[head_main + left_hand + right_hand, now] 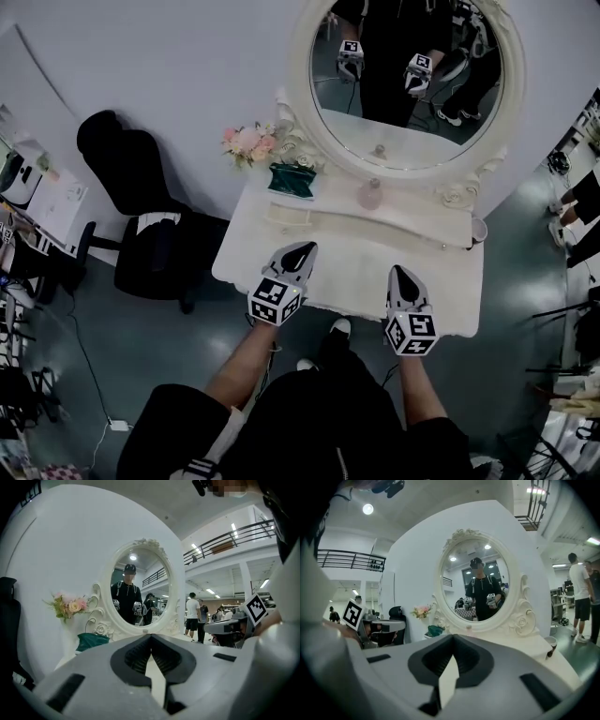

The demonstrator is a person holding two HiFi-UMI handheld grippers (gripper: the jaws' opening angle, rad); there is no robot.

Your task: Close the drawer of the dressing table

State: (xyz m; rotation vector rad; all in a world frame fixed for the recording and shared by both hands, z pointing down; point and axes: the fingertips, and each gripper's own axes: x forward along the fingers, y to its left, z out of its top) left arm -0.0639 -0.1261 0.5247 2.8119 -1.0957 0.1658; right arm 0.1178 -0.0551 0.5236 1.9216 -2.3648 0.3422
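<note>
Nearest: my 2 grippers, held above the front edge of the dressing table (246, 246). The left gripper (298, 251) has its jaws closed tip to tip with nothing between them. The right gripper (397, 274) is likewise closed and empty, well apart from the left one. Both point roughly level toward the mirror.

Below them is the table's white top and scalloped front rim. I judge the drawer to sit in this front face, under the top, but none of the 3 views shows it. How far it stands out cannot be told.

Step in hand, as I judge it: bringing the closed jaws to the drawer front for a push. To do it well, I would lower both grippers below the rim and set the blunt tips against the front, 1 toward each side (an off-centre push tends to skew a drawer on its runners). Then I would press evenly, straight toward the mirror, until the front sits flush.

Farther back on the tabletop are a green pouch (292, 180) and a pink bottle (372, 194), with flowers (246, 141) at the left. A gentle push should keep the bottle standing.

Farthest: the oval mirror (412, 141), which reflects both grippers.
</note>
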